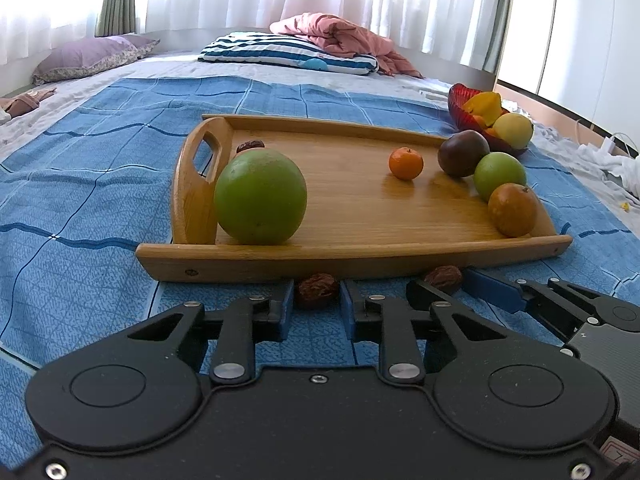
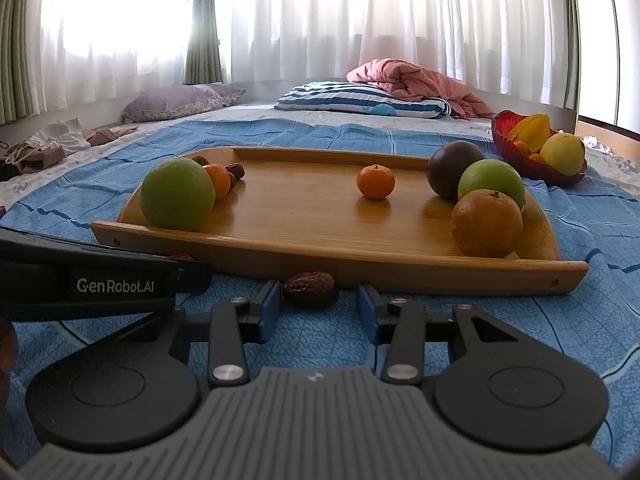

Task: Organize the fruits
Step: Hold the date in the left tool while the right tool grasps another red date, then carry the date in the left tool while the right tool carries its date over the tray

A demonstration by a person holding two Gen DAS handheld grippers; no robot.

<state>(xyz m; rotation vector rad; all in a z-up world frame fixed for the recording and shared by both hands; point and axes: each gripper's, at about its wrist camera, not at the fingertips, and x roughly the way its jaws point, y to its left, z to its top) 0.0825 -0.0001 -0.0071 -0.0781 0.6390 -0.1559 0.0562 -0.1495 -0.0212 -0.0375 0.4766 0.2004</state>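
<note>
Left wrist view: the left gripper [image 1: 317, 294] had pinched a dried date [image 1: 317, 290] on the blue bedspread [image 1: 100, 184], just before the wooden tray [image 1: 360, 254]. The tray held two green fruits, two orange ones, one dark plum.

Right wrist view: the right gripper [image 2: 319, 300] stood part-closed around a second date [image 2: 310, 289], touching only its left pad; a red bowl [image 2: 504, 132] held more fruit.

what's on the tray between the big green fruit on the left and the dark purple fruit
Only a small orange sits on the bare tray between the big green fruit and dark purple fruit; right wrist view.
</note>
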